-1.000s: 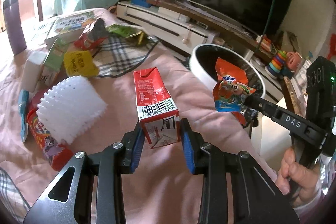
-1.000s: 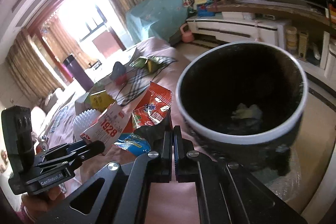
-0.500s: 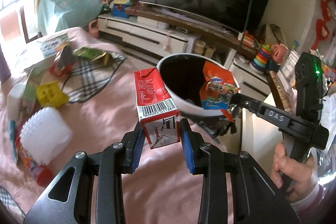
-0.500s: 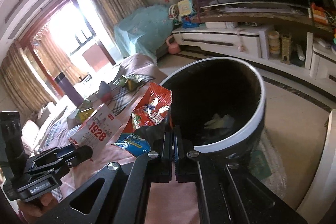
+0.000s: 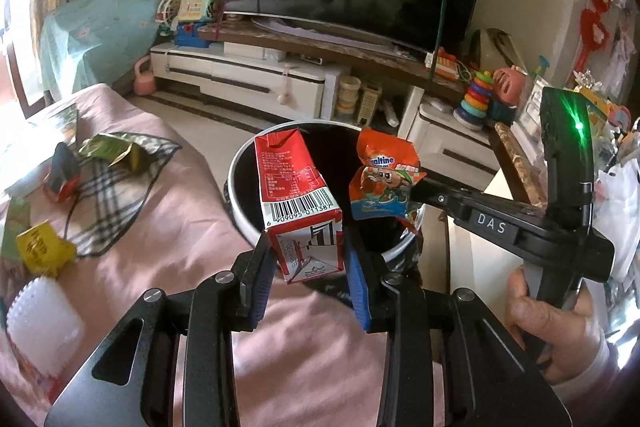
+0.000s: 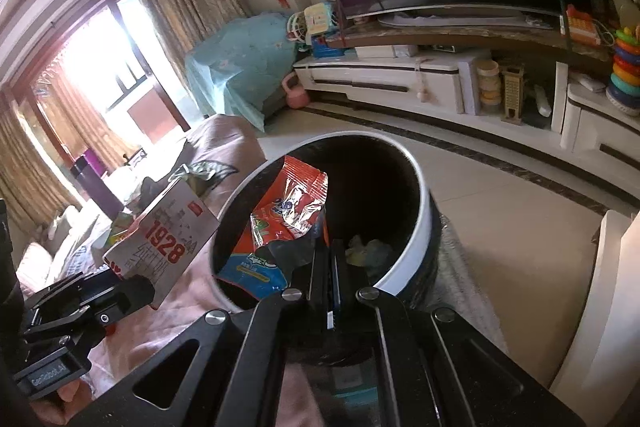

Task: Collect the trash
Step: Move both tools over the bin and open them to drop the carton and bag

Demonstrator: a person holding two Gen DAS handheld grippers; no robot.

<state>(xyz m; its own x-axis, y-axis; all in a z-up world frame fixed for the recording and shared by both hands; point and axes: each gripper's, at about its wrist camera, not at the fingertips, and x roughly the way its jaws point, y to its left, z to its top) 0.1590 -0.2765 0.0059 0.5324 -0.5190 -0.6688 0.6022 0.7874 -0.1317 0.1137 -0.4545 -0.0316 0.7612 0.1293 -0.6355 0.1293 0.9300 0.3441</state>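
Observation:
My left gripper is shut on a red and white drink carton, upright between the blue pads, at the near rim of the round black bin with a white rim. My right gripper is shut on an orange snack wrapper, which hangs over the bin's opening. The left wrist view shows the right gripper coming in from the right with the wrapper. In the right wrist view the carton sits left of the bin. Crumpled paper lies at the bin's bottom.
More litter lies on the pink cloth: a yellow packet, a white ribbed piece, green wrappers on a checked cloth. A TV cabinet with toys stands behind the bin. A white table edge is at right.
Both grippers have travelled toward the bin with their loads. The wrapper now hangs over the bin's opening and the carton has reached its rim. Both grips are unchanged.

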